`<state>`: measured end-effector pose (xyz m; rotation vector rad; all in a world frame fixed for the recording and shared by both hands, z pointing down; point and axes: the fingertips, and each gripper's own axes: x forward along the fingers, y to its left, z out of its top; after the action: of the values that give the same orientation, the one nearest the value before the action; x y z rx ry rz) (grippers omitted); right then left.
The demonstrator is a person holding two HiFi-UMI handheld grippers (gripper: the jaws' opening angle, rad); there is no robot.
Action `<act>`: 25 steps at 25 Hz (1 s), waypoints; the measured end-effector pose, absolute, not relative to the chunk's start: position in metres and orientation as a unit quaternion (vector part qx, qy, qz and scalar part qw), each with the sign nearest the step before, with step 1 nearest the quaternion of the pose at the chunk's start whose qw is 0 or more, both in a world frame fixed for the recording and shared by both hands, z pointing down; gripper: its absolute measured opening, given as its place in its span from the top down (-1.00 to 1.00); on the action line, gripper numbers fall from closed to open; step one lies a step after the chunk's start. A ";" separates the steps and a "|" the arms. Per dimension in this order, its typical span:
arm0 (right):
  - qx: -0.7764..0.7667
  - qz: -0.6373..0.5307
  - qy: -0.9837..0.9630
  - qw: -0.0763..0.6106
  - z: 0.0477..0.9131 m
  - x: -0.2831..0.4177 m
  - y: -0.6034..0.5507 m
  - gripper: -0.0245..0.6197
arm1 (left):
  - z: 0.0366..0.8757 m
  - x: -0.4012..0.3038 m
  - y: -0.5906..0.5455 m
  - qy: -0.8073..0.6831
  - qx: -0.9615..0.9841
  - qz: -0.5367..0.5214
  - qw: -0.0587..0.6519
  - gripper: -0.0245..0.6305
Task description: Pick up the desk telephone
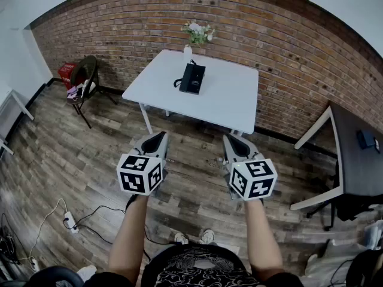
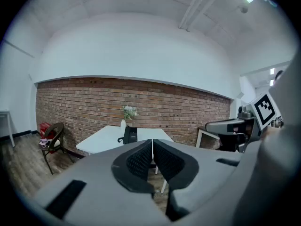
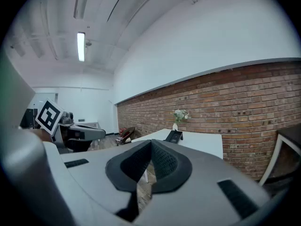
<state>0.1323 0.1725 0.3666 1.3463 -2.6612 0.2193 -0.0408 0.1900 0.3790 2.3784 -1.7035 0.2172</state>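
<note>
1. Desk telephone (image 1: 192, 78) lies flat on the white surface (image 1: 230, 97), well ahead of both tongs and across a stretch of open floor (image 1: 90, 160). Nothing touches it. The handset looks seated on the base, with the cord curling off the side nearer the left tongs.
2. Left tongs (image 1: 158, 137): clenched, pads pressed together, nothing between them.
3. Right tongs (image 1: 232, 141): also clenched and empty, held level with the left pair and a little apart from it.
4. Why held so: both point forward and slightly down toward the surface, side by side. This reads as an approach posture, with nothing in reach and so no cause to release the pads yet.
5. The phone sits on the far half of the surface, just short of the flower vase (image 1: 187, 52), which stands beyond it near the brick wall (image 1: 269, 34). The near half is bare, so coming in over the near edge looks like the clear path. Overshooting could knock the vase.
6. Chair (image 1: 84, 76) is well off to the left of the left tongs, and the dark desk (image 1: 359, 154) is to the right of the right tongs. Neither is in the line to the phone.
7. Stage: barely begun. The next move likely calls for closing the gap, then releasing the pads before reaching. The phone lies roughly between the two pairs, so I can't tell which one takes it.
</note>
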 end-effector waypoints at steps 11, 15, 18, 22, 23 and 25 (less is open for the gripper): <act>0.457 0.085 -0.882 0.075 0.377 0.099 0.176 0.91 | 0.384 -0.068 0.190 -0.568 0.814 0.057 0.108 0.89; 0.454 0.081 -0.884 0.078 0.380 0.082 0.173 0.91 | 0.386 -0.076 0.184 -0.560 0.820 0.053 0.107 0.88; 0.454 0.079 -0.884 0.080 0.382 0.075 0.165 0.91 | 0.387 -0.082 0.176 -0.559 0.821 0.046 0.108 0.88; 0.453 0.079 -0.884 0.082 0.385 0.068 0.150 0.86 | 0.389 -0.084 0.161 -0.550 0.826 0.039 0.115 0.71; 0.452 0.080 -0.885 0.081 0.386 0.067 0.146 0.80 | 0.390 -0.084 0.156 -0.549 0.827 0.037 0.115 0.68; 0.451 0.081 -0.885 0.082 0.388 0.066 0.135 0.79 | 0.391 -0.084 0.145 -0.548 0.827 0.037 0.116 0.68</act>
<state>0.0659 0.1350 0.3879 1.3489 -2.6442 0.2418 -0.0843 0.1451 0.3909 2.4238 -1.6064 0.1084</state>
